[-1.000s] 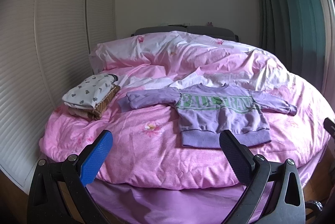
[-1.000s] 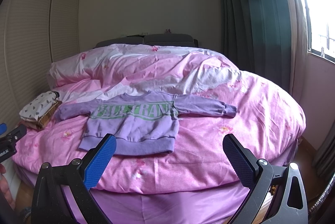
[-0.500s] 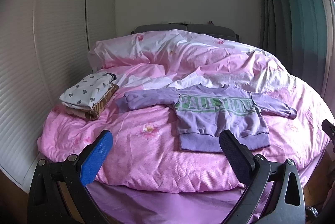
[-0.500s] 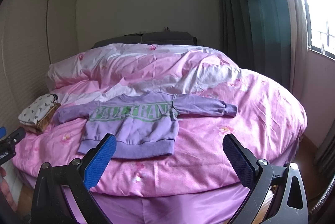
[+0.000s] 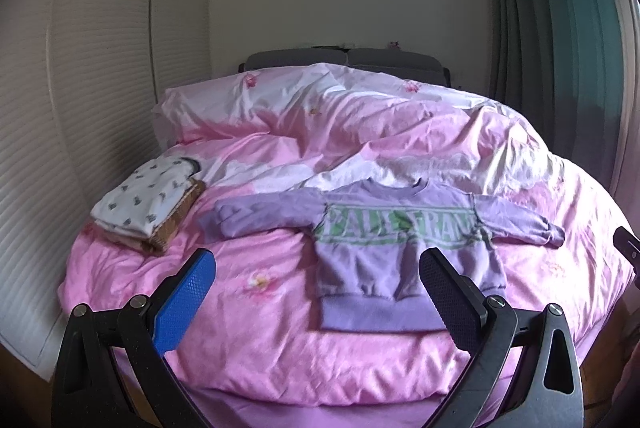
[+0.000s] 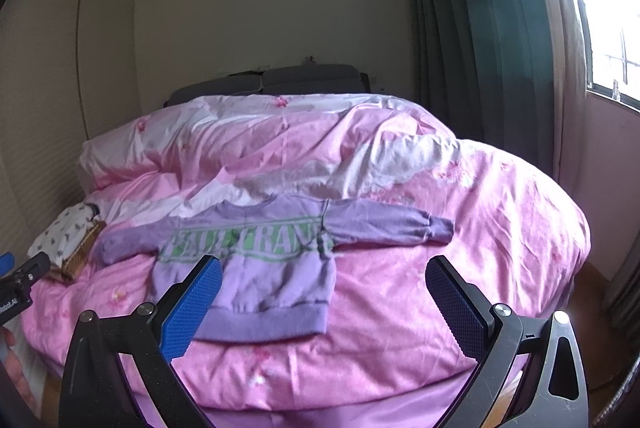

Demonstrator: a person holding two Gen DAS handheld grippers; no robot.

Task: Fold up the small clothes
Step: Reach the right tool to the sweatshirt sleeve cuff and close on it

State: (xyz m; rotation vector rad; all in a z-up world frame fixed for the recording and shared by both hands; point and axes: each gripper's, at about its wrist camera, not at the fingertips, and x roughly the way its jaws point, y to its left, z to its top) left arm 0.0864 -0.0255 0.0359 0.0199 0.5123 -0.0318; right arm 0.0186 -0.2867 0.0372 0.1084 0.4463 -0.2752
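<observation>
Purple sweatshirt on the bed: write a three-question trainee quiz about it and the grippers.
1. True or false: the purple sweatshirt lies spread flat on the pink duvet with both sleeves out to the sides.
2. Multiple choice: what does the left gripper hold? A) a sleeve B) the hem C) nothing
3. Fill in: the stack of folded clothes lies to the ____ of the sweatshirt in both views.

Key
1. True.
2. C: its fingers are spread wide, as are those of the right gripper, and both are short of the garment.
3. Left.
</observation>
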